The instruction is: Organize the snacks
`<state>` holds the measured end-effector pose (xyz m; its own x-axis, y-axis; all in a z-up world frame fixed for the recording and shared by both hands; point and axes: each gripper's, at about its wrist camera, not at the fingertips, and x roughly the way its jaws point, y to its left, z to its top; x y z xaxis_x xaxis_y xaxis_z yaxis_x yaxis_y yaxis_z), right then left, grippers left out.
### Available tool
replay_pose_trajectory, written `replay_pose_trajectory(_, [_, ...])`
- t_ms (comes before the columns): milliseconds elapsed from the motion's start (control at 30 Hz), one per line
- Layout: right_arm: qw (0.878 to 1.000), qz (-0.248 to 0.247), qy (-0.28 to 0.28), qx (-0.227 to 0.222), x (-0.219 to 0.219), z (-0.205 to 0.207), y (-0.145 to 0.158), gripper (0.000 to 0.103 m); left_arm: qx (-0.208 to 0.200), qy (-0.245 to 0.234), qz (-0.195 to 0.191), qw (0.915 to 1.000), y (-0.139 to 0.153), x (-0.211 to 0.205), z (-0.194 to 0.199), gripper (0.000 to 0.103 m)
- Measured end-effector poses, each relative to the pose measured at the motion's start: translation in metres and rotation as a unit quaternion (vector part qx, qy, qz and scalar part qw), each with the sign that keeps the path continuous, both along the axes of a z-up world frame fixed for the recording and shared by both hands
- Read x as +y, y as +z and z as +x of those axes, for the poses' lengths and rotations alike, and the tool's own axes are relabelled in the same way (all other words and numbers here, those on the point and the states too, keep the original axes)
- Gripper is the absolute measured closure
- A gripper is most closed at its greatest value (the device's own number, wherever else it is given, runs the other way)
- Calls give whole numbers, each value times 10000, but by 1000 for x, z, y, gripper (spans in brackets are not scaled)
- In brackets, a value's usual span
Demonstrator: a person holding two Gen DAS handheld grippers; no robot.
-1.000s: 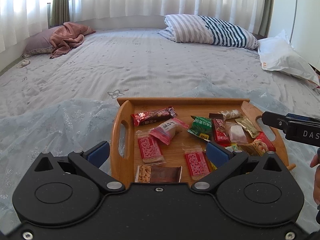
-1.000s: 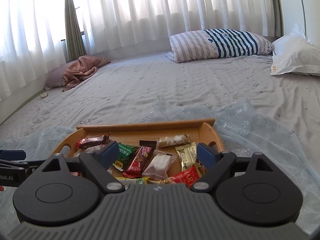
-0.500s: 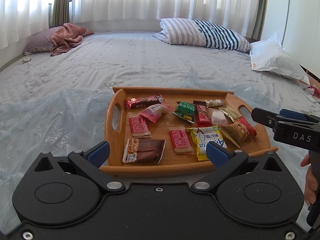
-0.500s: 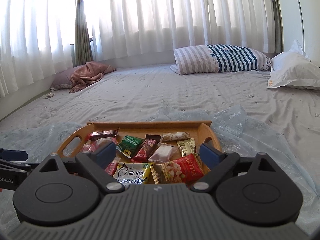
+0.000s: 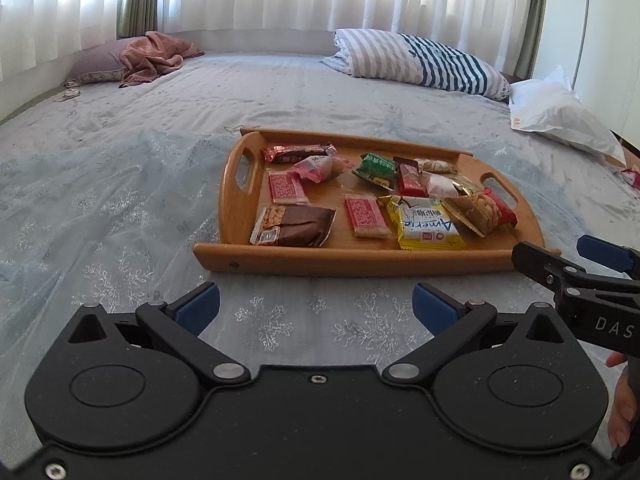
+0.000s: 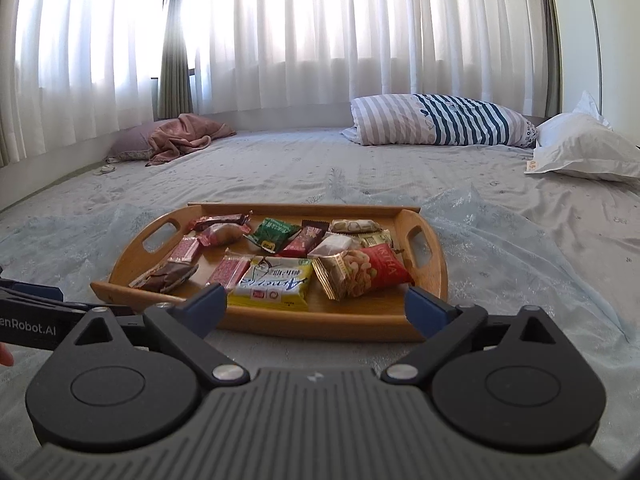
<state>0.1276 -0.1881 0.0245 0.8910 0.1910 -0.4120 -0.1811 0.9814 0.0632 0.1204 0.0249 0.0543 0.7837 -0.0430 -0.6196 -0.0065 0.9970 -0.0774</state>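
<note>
A wooden tray (image 5: 360, 261) with two handles lies on the bed and holds several snack packets. Among them are a yellow packet (image 5: 426, 224), a brown nut bar (image 5: 294, 226), red wafer packets (image 5: 366, 216), a green packet (image 5: 376, 168) and a red peanut bag (image 5: 482, 210). My left gripper (image 5: 316, 306) is open and empty, just short of the tray's near rim. My right gripper (image 6: 312, 304) is open and empty, at the near rim of the tray (image 6: 320, 322). The yellow packet (image 6: 276, 286) lies right ahead of it. The right gripper also shows at the right edge of the left wrist view (image 5: 576, 272).
A pale blue snowflake cloth (image 5: 100, 208) covers the bed under the tray. A striped pillow (image 5: 420, 60) and a white pillow (image 5: 560, 116) lie at the far right. A pink blanket on a mauve pillow (image 5: 148, 56) lies far left, below curtained windows.
Both grippers have pulled back from over the tray toward me. The tray's near rim and all the snacks are now in full view. Both stay open.
</note>
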Motion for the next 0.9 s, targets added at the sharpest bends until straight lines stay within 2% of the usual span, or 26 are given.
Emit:
replay_pose_trajectory(367, [9988, -334, -131, 320, 9, -12, -45, 1, 75, 114, 255, 9996, -51, -3, -6, 0])
replay_pose_trajectory(633, [9959, -706, -9, 560, 22, -10, -54, 0, -39, 144, 364, 9992, -57, -5, -5, 0])
replay_pose_trajectory(900, [9963, -508, 9, 700, 18, -5, -59, 0, -113, 150, 359, 9992, -61, -5, -6, 0])
